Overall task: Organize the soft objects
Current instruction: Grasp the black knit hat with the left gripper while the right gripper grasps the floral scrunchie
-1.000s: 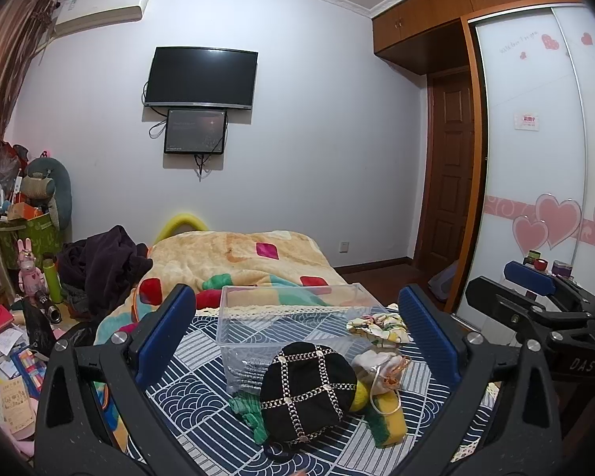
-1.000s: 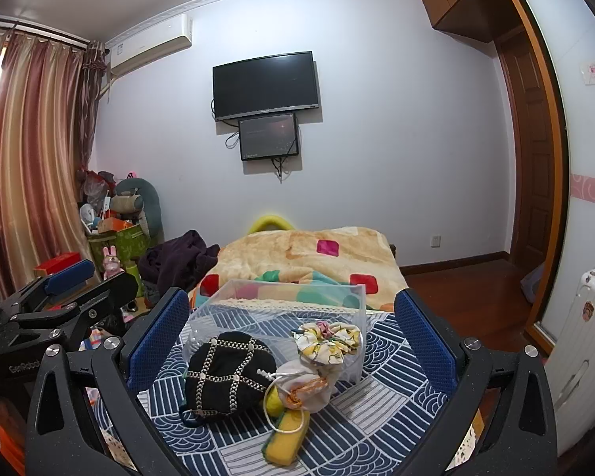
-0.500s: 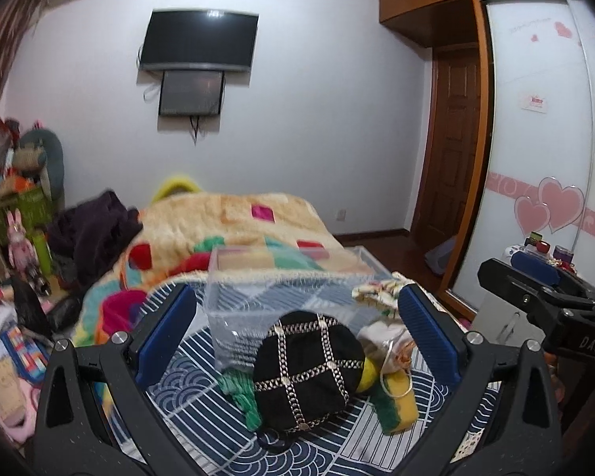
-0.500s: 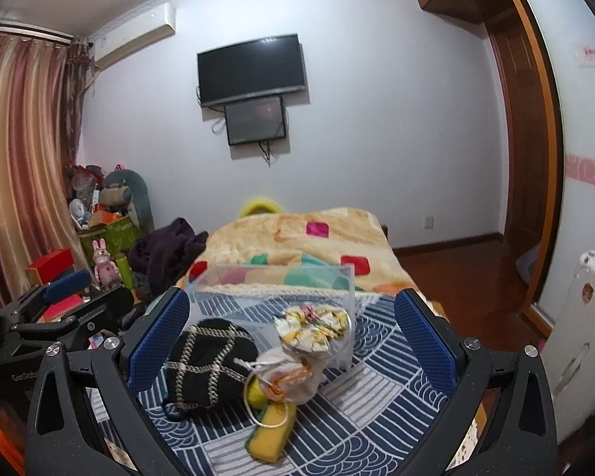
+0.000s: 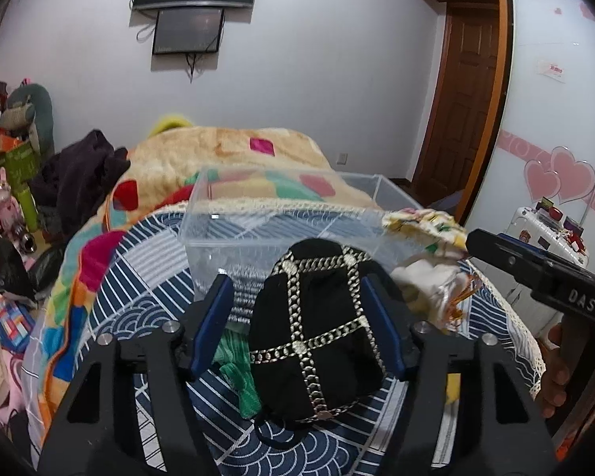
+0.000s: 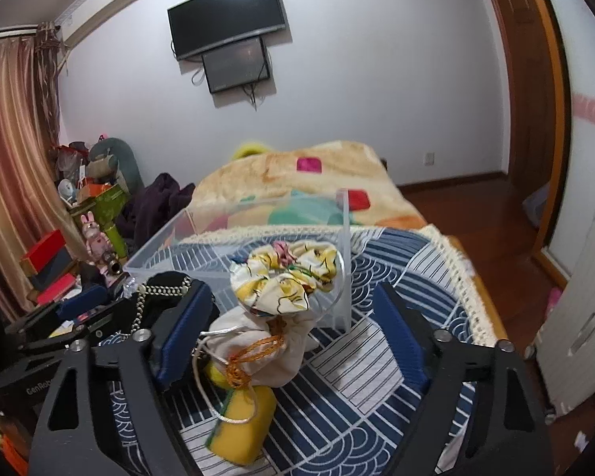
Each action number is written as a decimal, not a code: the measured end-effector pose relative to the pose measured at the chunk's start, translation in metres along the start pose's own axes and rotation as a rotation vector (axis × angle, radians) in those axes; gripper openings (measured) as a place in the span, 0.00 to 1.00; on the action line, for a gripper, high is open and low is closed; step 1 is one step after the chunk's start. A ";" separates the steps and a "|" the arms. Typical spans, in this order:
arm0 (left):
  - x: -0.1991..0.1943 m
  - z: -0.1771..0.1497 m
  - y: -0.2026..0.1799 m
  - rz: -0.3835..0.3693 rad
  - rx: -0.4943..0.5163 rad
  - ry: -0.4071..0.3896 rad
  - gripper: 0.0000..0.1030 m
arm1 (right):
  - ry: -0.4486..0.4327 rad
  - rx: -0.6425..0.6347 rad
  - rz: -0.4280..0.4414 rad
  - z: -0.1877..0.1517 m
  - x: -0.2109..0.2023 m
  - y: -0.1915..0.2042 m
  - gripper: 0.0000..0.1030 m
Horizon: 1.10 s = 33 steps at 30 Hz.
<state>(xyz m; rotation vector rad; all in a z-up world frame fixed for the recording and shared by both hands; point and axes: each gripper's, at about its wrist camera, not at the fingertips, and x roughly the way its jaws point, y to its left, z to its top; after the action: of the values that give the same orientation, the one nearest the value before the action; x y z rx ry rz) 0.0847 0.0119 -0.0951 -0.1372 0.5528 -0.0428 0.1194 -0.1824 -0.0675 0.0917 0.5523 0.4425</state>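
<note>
moved in close over the last second, with the left gripper (image 5: 297,329) narrowed from wide open around the black cap (image 5: 317,329), right pad touching, left pad a sliver off; likely about to lift it. right gripper (image 6: 289,341) half closed, jaws astride the white pouch (image 6: 261,341) without pinching. clear box (image 5: 273,214) just behind, open-topped, near wall low. little room beside the scrunchie (image 6: 289,277) and sponge (image 6: 242,424) on the bed.
</note>
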 end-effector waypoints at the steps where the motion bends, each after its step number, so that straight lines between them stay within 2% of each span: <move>1: 0.004 -0.001 0.002 -0.003 -0.004 0.009 0.55 | 0.011 0.006 0.003 -0.001 0.003 -0.001 0.73; 5: 0.019 -0.006 0.009 -0.027 -0.018 0.057 0.38 | 0.035 0.014 0.022 -0.001 0.012 -0.003 0.63; 6: 0.021 -0.008 0.009 -0.033 -0.014 0.066 0.37 | 0.039 0.014 0.026 -0.001 0.014 -0.003 0.61; 9: 0.021 -0.010 0.005 -0.023 0.011 0.060 0.28 | 0.054 0.015 0.041 -0.001 0.020 -0.002 0.45; 11: 0.019 -0.011 0.004 -0.018 0.023 0.054 0.22 | 0.060 0.013 0.048 -0.001 0.022 -0.002 0.29; 14: 0.015 -0.010 0.005 -0.026 0.020 0.046 0.18 | 0.055 0.010 0.057 0.000 0.022 0.000 0.20; 20: -0.002 -0.004 0.005 -0.037 0.013 0.004 0.16 | 0.013 -0.002 0.048 0.001 0.011 0.001 0.14; 33: -0.045 0.029 -0.004 -0.056 0.049 -0.132 0.14 | -0.065 -0.042 0.064 0.021 -0.002 0.011 0.13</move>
<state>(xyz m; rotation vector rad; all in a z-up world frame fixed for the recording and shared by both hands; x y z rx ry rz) 0.0615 0.0145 -0.0463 -0.1069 0.4162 -0.1009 0.1244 -0.1726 -0.0467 0.0834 0.4766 0.5113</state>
